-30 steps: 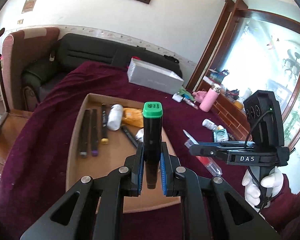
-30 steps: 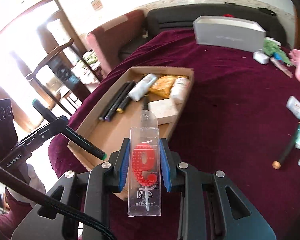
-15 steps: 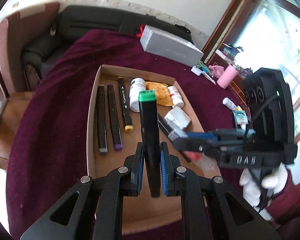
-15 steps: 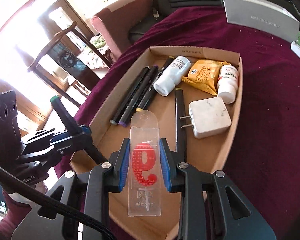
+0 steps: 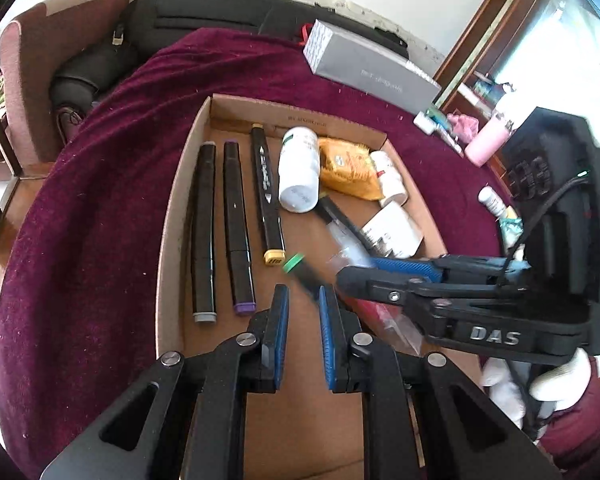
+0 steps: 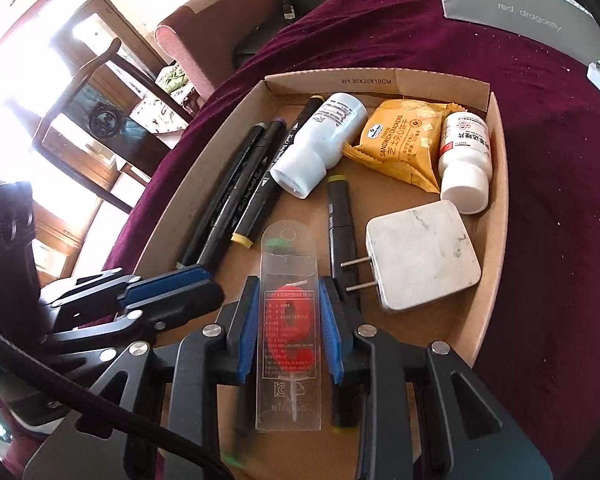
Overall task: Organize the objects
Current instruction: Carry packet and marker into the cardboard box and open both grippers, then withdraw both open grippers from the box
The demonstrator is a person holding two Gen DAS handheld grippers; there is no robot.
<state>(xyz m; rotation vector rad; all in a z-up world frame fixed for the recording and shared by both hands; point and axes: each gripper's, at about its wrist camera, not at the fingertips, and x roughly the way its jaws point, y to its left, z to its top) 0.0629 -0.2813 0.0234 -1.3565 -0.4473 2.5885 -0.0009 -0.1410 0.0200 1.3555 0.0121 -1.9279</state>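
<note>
A cardboard tray (image 5: 172, 216) (image 6: 496, 184) on the maroon cloth holds three black markers (image 5: 232, 224), two white bottles (image 5: 299, 168) (image 6: 464, 152), a yellow cracker packet (image 6: 400, 140) and a white charger (image 6: 420, 256). My left gripper (image 5: 303, 300) is open just above the tray floor; the green-capped marker (image 5: 300, 270) lies blurred between its tips, released. My right gripper (image 6: 288, 308) is shut on a clear packet with a red number candle (image 6: 288, 320), low over the tray; it shows in the left wrist view (image 5: 384, 276) close to the right of my left gripper.
A grey box (image 5: 368, 68) lies on the cloth behind the tray. A pink bottle (image 5: 488, 142) and small items lie at the far right. A black sofa (image 5: 204, 20) and a chair (image 6: 100, 92) stand past the table.
Both grippers have come down over the tray. My left gripper has opened and let go of the green-capped marker, which has dropped toward the tray floor. The right gripper still holds the candle packet.
</note>
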